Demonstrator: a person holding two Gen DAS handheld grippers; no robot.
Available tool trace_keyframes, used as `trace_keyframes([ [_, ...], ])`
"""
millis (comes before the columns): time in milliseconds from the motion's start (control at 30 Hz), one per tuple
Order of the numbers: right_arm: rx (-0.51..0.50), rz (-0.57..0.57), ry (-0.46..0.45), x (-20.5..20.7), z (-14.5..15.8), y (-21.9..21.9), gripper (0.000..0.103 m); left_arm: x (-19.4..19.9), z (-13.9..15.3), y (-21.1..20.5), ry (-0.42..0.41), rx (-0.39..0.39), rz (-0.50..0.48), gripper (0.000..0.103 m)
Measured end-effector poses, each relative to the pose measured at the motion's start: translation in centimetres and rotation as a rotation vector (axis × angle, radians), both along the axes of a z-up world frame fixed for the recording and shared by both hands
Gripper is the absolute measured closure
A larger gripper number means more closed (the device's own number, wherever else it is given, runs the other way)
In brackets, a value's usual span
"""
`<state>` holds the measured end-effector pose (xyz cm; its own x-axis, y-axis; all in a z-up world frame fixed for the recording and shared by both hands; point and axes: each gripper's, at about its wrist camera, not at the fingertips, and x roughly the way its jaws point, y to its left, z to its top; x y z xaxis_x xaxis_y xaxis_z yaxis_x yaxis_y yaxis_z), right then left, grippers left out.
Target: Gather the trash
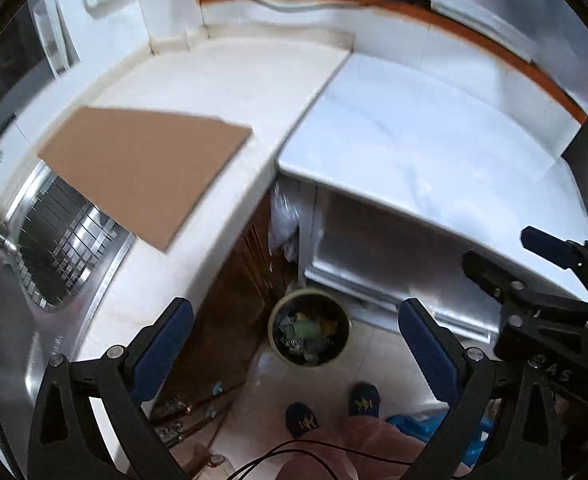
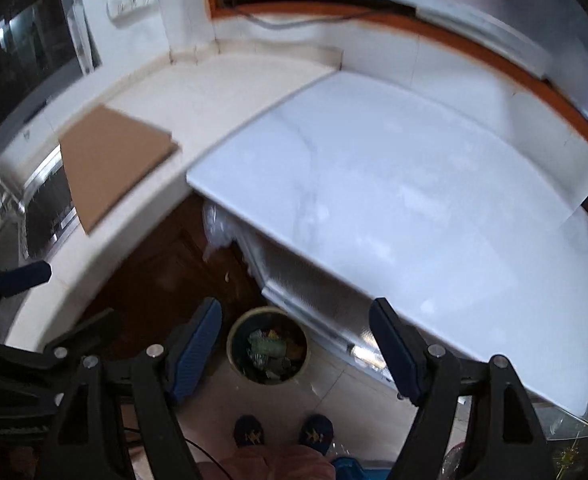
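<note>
From the left wrist view, the left gripper [image 1: 296, 346] is hanging over the floor with its jaws standing wide apart and nothing between them. Directly below, one round trash bin [image 1: 309, 327] is sitting on the floor tiles, already holding a heap of mixed scraps. One brown cardboard sheet [image 1: 141, 168] is lying on the cream counter [image 1: 221, 92], overhanging the one steel sink [image 1: 49, 248]; it looks like the only loose item left to gather. The white counter [image 1: 426, 148] beside it is showing nothing on it. Two slippered feet [image 1: 332, 408] are showing at the bottom.

From the right wrist view, the right gripper [image 2: 296, 354] is likewise standing spread and empty above the same bin [image 2: 267, 346]. One cardboard sheet [image 2: 111, 160] is showing again, untouched. Judging by this, the collecting is looking nearly finished, the cardboard perhaps remaining.
</note>
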<state>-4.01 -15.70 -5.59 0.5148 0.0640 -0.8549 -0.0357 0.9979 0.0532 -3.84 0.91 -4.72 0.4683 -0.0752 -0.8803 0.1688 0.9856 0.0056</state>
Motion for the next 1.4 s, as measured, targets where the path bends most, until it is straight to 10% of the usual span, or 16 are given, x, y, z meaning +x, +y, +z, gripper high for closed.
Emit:
trace_keyframes([
  [567, 0.06, -0.097, -0.219, -1.9, 9.2, -2.4, 0.026, -1.3, 8.9, -0.7, -0.238, -0.007, 0.082, 0.001],
  [1400, 0.059, -0.067, -0.318, -3.0, 11.1, -2.0, 0.026, -1.5, 9.9, -1.5, -0.277, -0.006, 0.108, 0.004],
])
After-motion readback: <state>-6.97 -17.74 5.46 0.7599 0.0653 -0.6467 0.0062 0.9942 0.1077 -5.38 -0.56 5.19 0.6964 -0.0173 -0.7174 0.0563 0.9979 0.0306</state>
